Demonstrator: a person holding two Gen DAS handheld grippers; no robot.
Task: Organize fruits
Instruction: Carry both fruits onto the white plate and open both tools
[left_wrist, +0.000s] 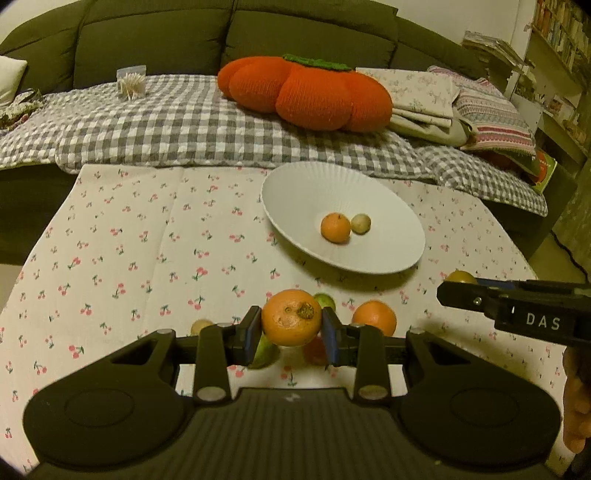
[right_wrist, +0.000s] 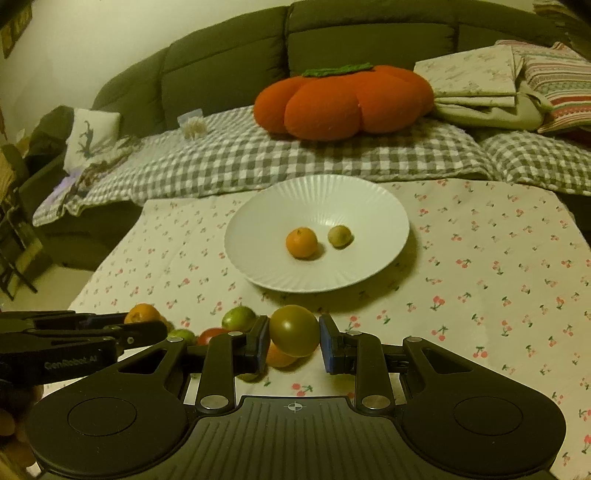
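Cherry-print cloth (left_wrist: 147, 229) covers the table in front of a dark sofa. Near the cloth's front edge, the left gripper (left_wrist: 291, 328) has its blue pads (left_wrist: 252, 334) closed narrowly on an orange (left_wrist: 291, 318), lifted above loose fruit. Beside it, the right gripper (right_wrist: 293, 338) clamps a greenish-brown tomato (right_wrist: 294, 330). Toward the far edge, the white plate (right_wrist: 266, 221) holds a small orange (right_wrist: 301, 242) and a pale round fruit (right_wrist: 340, 236).

orange (left_wrist: 291, 322) — clamped, lifted | green tomato (right_wrist: 294, 330) — clamped | plate (right_wrist: 258, 236): two fruits
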